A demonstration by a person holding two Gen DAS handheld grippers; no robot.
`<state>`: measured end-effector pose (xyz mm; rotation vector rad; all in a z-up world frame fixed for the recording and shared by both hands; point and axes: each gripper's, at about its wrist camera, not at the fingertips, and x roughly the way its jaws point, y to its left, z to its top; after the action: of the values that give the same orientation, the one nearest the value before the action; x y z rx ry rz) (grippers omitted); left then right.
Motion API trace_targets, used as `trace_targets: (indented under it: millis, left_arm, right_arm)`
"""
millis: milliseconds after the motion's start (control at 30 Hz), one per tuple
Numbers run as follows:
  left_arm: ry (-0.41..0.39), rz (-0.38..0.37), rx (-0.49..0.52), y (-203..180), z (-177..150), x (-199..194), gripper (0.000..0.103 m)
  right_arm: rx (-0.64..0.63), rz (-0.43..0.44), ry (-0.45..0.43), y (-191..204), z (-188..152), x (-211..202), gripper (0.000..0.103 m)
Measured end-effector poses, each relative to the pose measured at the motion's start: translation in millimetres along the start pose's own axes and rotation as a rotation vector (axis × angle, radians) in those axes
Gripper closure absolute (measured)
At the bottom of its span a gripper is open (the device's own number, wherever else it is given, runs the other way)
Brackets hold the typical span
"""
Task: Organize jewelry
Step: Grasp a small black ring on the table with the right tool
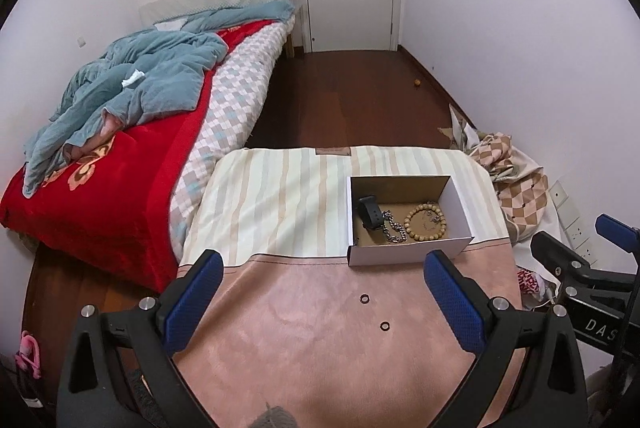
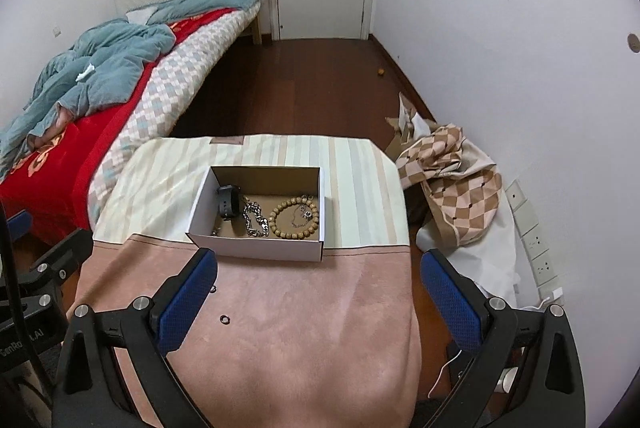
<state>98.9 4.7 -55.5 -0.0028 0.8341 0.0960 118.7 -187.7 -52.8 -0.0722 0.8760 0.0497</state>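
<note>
1. Two small dark rings (image 1: pixel 365 298) (image 1: pixel 385 326) lie on the pink surface (image 1: pixel 304 368), near the white box (image 1: pixel 408 254).
2. Only the left view shows both rings fully; in the right view, one (image 2: pixel 224 319) is clear and the other is half hidden by a finger.
3. Left hand-held gripper (image 1: pixel 324 270) is wide open, rings between its fingers.
4. Right hand-held gripper (image 2: pixel 318 268) is wide open, holding nothing.

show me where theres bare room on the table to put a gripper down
Bare: the striped cloth left of the box, and the pink cloth nearer than the two rings. Crowded: the box floor, with the watch, chain and bead bracelet.
</note>
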Motion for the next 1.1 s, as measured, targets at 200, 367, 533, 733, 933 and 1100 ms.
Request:
trace_targets:
  millis: [200, 367, 533, 733, 933, 1100]
  left_arm:
    - [-0.015, -0.002, 0.002, -0.1, -5.7, -10.3, 0.000]
    - [0.013, 0.047, -0.016, 6.6, -17.6, 1.8, 0.000]
    - [0.147, 0.125, -0.025, 23.2, -58.2, 51.1, 0.000]
    - [0.370, 0.146, -0.041, 47.3, -110.6, 126.8, 0.000]
    - [0.465, 0.115, -0.046, 57.8, -129.4, 160.0, 0.000]
    - [0.471, 0.117, -0.045, 62.4, -132.1, 163.9, 0.000]
  right_arm:
    - [0.008, 0.001, -0.021, -1.9, -3.5, -18.3, 0.000]
    - [0.009, 0.031, 0.000, 2.5, -14.8, -11.5, 0.000]
    - [0.000, 0.102, 0.084, 19.3, -48.9, 34.1, 0.000]
    - [-0.029, 0.206, 0.204, 55.2, -95.4, 108.2, 0.025]
    - [-0.091, 0.257, 0.240, 92.7, -120.1, 150.0, 0.036]
    - [-0.133, 0.265, 0.271, 113.5, -124.4, 170.1, 0.057]
